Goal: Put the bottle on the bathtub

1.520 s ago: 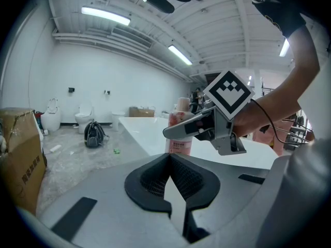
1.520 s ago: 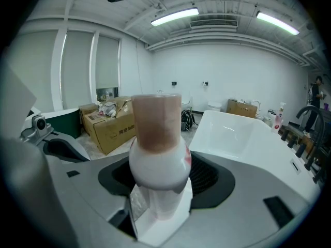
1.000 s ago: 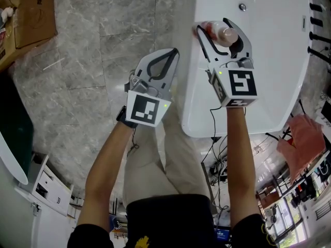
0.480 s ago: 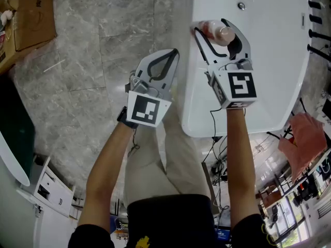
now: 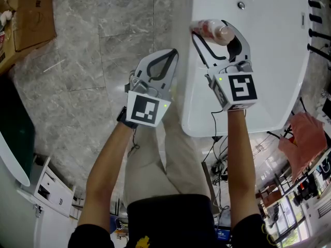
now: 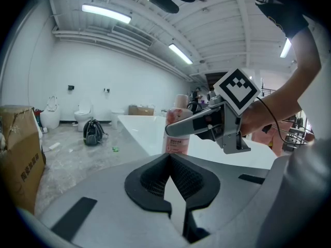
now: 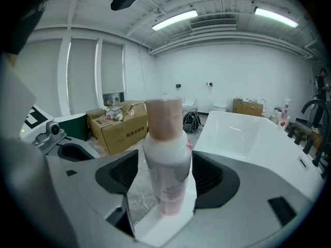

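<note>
At the lower middle of the head view, two bare forearms reach up the frame, each carrying marker-cubed grey tongs. The left tongs hover over the grey marble tile floor, just left of the tub edge. Their jaw tips are together with nothing between them, and they sit where they were a second ago.

The right tongs, at the upper middle, stand wide around the clear plastic bottle with the pinkish-brown cap. Their jaws have just been opening. A second ago they lay close against the bottle's sides. In the right gripper view there is a slim gap on the left side, while the right pad lies very near the bottle and I cannot tell if it touches.

The bottle stands upright on the flat rim of the white glossy bathtub, near the tub's left corner, and has not shifted.

Farther off, a brown cardboard box lies on the floor at the upper left. Beyond the tub in the right gripper view, a black bag sits on the floor.
</note>
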